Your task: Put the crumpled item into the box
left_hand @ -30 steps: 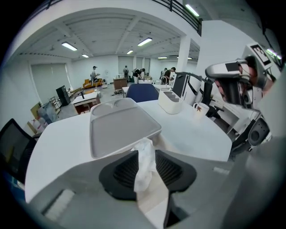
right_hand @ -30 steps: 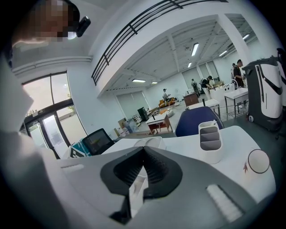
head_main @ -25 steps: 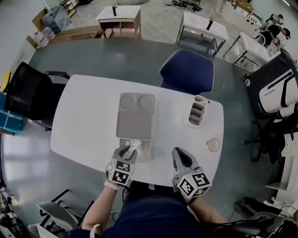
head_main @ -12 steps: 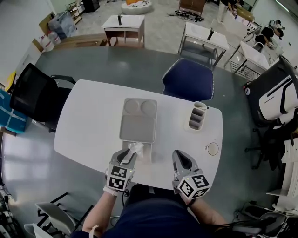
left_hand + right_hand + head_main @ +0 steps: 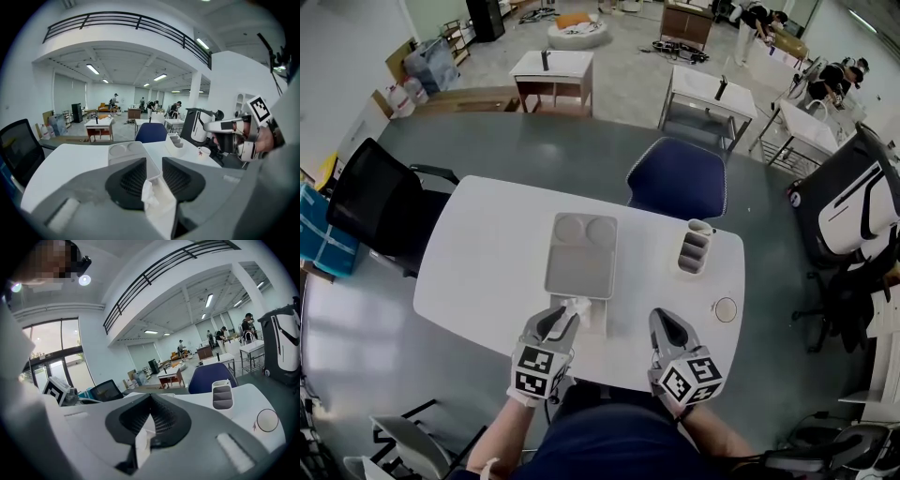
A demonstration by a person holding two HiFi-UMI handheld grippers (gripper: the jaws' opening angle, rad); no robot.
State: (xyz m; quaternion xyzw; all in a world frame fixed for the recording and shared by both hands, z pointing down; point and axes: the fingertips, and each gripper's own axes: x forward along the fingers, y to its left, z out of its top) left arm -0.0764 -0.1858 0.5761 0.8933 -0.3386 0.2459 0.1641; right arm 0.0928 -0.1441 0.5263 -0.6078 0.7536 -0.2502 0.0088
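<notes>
Grip check: left tongs [image 5: 154, 161] stood apart, lately closing, crumpled white tissue [image 5: 147, 196] loose between them at small white box [image 5: 164, 202]; right tongs [image 5: 150, 397] met at tips. Best withdrawn straight up, lest tissue snag.

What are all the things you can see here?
table: 1, white, middle.
tray: 1, grey, table's centre.
box: 1, white, table's near edge.
crumpled tissue: 1, white, at box's left edge.
organiser: 1, white, table's right side.
cup: 1, white, near table's right edge.
blue chair: 1, blue, beyond table.
black chair: 1, black, table's left.
left gripper: 1, grey, jaws apart, just closing slightly; tissue shows between them, unpinched.
right gripper: 1, grey, jaws together.
</notes>
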